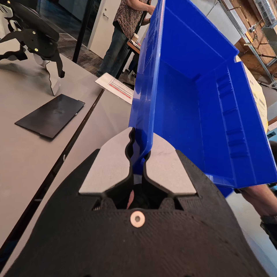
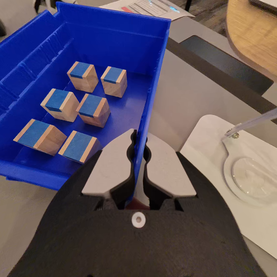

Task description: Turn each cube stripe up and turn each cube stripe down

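Cubes (image 2: 84,76), six of them, stand in three pairs on the floor of the blue bin (image 2: 104,30), every one with its blue stripe facing up. By that showing, the stripe-up half looks finished; the stripe-down half appears not yet begun, since no cube shows a plain top. Neither gripper is at a cube. The right gripper (image 2: 140,134) is clamped on the bin's right wall, one finger inside and one outside, pads pressed to the plastic. The left gripper (image 1: 140,133) pinches a bin wall likewise, and in its view the bin tilts steeply above the grey bench (image 1: 37,142), its cubes hidden there.
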Demonstrator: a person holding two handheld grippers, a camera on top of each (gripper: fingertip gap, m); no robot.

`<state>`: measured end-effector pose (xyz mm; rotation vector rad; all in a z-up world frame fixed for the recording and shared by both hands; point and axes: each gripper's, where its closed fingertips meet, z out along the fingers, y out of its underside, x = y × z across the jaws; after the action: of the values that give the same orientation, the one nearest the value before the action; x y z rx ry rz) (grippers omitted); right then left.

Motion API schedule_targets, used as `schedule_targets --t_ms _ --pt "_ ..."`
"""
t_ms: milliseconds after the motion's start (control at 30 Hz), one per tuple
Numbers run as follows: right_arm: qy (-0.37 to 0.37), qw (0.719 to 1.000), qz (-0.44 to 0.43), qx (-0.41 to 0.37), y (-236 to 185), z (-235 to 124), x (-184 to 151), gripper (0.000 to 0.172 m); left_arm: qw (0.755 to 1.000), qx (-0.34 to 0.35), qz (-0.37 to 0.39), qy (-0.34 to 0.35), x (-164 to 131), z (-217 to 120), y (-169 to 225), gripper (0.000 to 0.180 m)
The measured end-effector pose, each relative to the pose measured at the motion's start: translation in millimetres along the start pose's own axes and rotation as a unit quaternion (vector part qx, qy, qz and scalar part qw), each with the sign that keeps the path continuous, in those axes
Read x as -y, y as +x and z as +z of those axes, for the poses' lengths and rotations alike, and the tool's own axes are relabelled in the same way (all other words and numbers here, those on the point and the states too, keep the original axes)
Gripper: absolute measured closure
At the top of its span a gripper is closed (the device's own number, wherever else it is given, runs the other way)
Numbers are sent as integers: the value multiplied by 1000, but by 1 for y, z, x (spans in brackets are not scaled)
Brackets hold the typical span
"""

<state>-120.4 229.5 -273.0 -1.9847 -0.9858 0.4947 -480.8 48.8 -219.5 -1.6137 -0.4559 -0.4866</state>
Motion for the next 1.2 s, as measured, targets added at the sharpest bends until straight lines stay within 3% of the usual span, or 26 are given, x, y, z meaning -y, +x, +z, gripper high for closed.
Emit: schedule_targets --t_ms 100,167,300,400,467,667,767,933,1200 --pt "10 1000 -6 -29 -2 17 3 164 1000 1 -6 6 3 -2 -6 173" --pt "19 999 -23 -33 -3 14 5 155 1000 3 -6 11 5 -5 -9 173" --pt "58 992 -92 -57 2 -32 17 135 1000 11 -4 21 12 -11 -16 172" --pt "78 975 -205 44 -42 -67 20 127 999 17 -4 28 16 -13 -19 172" --pt "60 946 -283 148 -88 -74 4 134 999 15 -11 32 16 -12 -18 172" --pt "-18 874 -451 180 -133 -25 -39 123 999 6 -9 33 16 -10 -9 172" --pt "-48 860 -482 163 -138 -1 -45 139 999 11 -6 40 19 -15 -11 172" --pt "-54 870 -465 156 -150 20 -37 139 998 13 -21 58 24 -19 -17 172" --pt "-86 922 -370 73 -144 86 7 139 998 20 -14 60 26 -20 -20 172"
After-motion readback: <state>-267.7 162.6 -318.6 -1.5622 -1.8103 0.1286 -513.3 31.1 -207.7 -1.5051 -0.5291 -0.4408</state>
